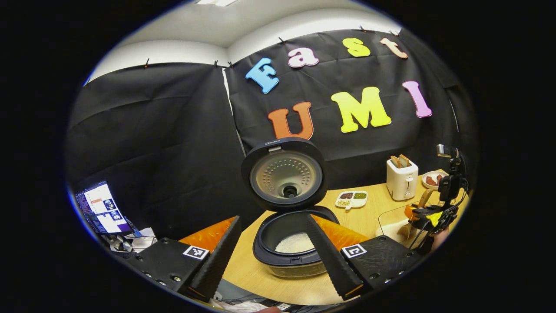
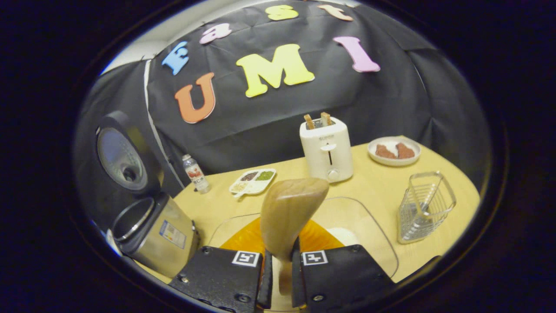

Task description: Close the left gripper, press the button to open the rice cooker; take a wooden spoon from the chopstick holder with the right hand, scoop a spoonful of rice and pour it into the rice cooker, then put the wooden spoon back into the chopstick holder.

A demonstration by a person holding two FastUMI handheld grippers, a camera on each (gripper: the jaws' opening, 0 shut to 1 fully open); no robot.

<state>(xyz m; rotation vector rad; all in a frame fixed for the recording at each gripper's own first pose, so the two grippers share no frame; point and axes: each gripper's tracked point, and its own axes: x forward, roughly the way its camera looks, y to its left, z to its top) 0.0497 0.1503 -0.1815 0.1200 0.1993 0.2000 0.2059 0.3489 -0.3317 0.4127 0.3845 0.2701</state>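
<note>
Holding the spoon point(image 2: 289, 213) by its handle, the right gripper point(image 2: 281, 265) has both fingers clamped on the wood, bowl up and forward, just above a clear glass dish point(image 2: 378, 234) near the table's point(image 2: 382, 182) front edge. White rice point(image 2: 345, 234) lies in that dish, partly hidden behind the spoon. The spoon's bowl looks empty from here, so the scooping seems to be the step in hand.

To do it well, the spoon should tip down and slide under the rice, then come up level so nothing spills on the way over.

The cooker point(image 1: 289, 243) stands open towards the table's left side, lid point(image 1: 284, 174) upright, with some white grains already in the pot. The left gripper point(image 1: 273, 254) hangs before it, fingers spread apart and grasping nothing.

The wire holder point(image 2: 423, 208) stands empty near the right edge, beside the dish, ready for the spoon's return. A toaster point(image 2: 326, 150) sits at the back.
</note>
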